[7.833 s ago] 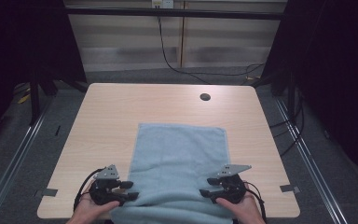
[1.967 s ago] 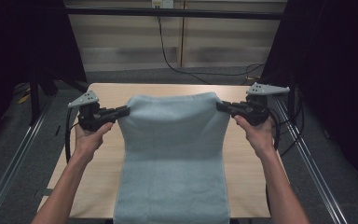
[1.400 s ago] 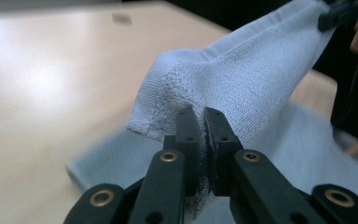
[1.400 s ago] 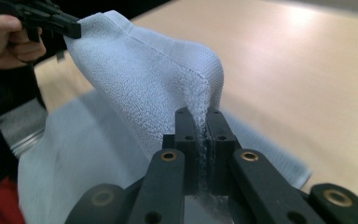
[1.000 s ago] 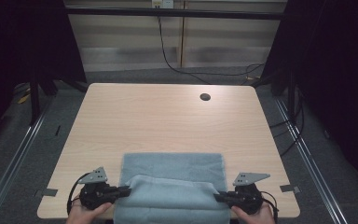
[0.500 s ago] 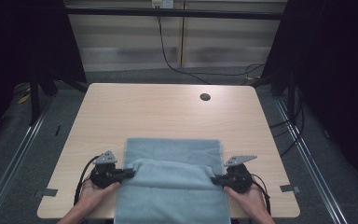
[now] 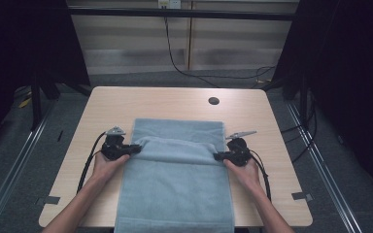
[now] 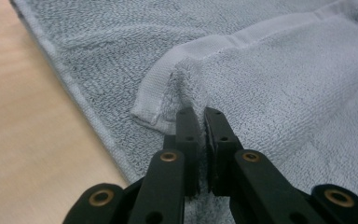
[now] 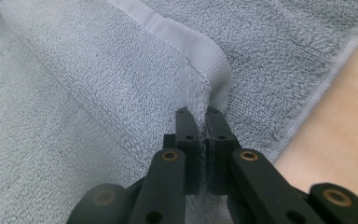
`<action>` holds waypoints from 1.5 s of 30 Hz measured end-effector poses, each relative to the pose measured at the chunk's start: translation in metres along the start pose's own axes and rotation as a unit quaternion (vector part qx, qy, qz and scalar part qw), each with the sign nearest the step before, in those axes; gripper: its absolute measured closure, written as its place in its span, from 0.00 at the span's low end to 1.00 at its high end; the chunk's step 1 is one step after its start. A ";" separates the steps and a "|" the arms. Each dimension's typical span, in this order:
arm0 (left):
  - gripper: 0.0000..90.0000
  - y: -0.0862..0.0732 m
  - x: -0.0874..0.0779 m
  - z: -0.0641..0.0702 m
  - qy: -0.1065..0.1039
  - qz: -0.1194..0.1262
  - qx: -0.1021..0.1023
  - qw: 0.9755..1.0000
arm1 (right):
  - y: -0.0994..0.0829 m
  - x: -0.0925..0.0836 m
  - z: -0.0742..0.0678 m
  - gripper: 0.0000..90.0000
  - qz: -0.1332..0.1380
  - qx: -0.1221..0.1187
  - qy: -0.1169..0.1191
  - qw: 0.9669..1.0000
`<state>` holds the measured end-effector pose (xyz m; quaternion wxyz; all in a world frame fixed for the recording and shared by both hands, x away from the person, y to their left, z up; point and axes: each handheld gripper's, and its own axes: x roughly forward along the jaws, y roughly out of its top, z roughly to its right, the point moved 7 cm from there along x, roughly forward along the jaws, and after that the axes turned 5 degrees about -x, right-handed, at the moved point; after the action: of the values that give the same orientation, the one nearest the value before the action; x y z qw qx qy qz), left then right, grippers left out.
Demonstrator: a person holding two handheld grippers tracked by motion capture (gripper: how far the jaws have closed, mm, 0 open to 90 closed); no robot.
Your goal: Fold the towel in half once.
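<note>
At the near edge of the table [image 7: 102, 104], the person's forearms entered from below, one on each side of a light blue towel [image 7: 175, 194]. The towel's near end overhung that near edge, about midway between the near-left and near-right corners. Its lower layer lay flat and reached up to roughly the middle of the tabletop.

Farther in, the left hand [image 7: 108, 165] held the left gripper [image 7: 137, 149] at the towel's left side. The left gripper view showed the jaws closed tight on the towel [image 8: 270, 84], pinching a corner beside the hemmed band (terry cloth bunched between the pads). The right hand [image 7: 240, 171] held the right gripper [image 7: 217, 156] at the towel's right side. The right gripper view showed its jaws likewise clamped on the towel [image 9: 98, 93] at the opposite hemmed corner. Both pinched corners sat above the lower layer, with the doubled-over edge sagging slightly between them across the towel's width.

Beyond the grippers, a strip of single-layer towel remained uncovered, ending in a straight far hem parallel to the table's far edge. Bare wood lay between that hem and the far edge. A small dark round grommet [image 7: 213, 101] sat near the far edge, right of centre and well apart from the towel.
</note>
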<state>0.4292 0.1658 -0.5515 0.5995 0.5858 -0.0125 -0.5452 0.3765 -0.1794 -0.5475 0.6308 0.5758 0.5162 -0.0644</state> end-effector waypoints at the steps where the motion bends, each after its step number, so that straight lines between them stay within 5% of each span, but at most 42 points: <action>1: 0.95 0.009 0.007 -0.007 0.016 0.006 -0.001 1.000 | 0.004 0.003 0.003 0.96 0.001 0.000 -0.001 1.000; 4: 0.95 0.022 0.018 -0.016 0.031 0.013 -0.011 0.999 | 0.016 0.013 0.014 0.96 0.013 -0.015 -0.023 1.000; 15: 0.95 0.048 0.042 -0.035 0.055 0.031 -0.032 0.998 | 0.052 0.037 0.058 0.96 0.028 0.023 -0.054 0.998; 20: 0.95 0.051 0.036 -0.035 0.043 0.040 -0.043 0.997 | 0.058 0.033 0.059 0.96 0.026 0.015 -0.049 0.998; 25: 0.95 0.066 0.008 -0.024 0.025 0.075 -0.040 0.996 | 0.078 0.005 0.052 0.96 0.095 0.007 -0.026 0.995; 32: 0.95 0.108 -0.050 0.010 -0.013 0.159 -0.014 0.987 | 0.116 -0.057 0.034 0.96 0.168 -0.022 -0.019 0.985; 37: 0.95 0.130 -0.088 0.035 -0.037 0.191 -0.001 0.981 | 0.130 -0.095 0.020 0.96 0.192 -0.043 -0.023 0.980; 38: 0.95 0.130 -0.088 0.035 -0.037 0.191 -0.001 0.981 | 0.132 -0.102 0.017 0.96 0.196 -0.047 -0.023 0.979; 39: 0.95 0.132 -0.103 0.049 -0.055 0.199 0.006 0.978 | 0.133 -0.108 0.013 0.96 0.201 -0.051 -0.023 0.978; 44: 0.95 0.122 -0.129 0.077 -0.068 0.197 0.038 0.977 | 0.125 -0.136 -0.007 0.96 0.215 -0.077 -0.015 0.973; 45: 0.95 0.112 -0.136 0.086 -0.064 0.193 0.058 0.977 | 0.121 -0.141 -0.012 0.96 0.217 -0.082 -0.013 0.973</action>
<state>0.3892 0.1663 -0.3595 0.6568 0.5696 -0.1956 -0.4538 0.3871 -0.2023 -0.3632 0.6816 0.6193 0.3742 0.1088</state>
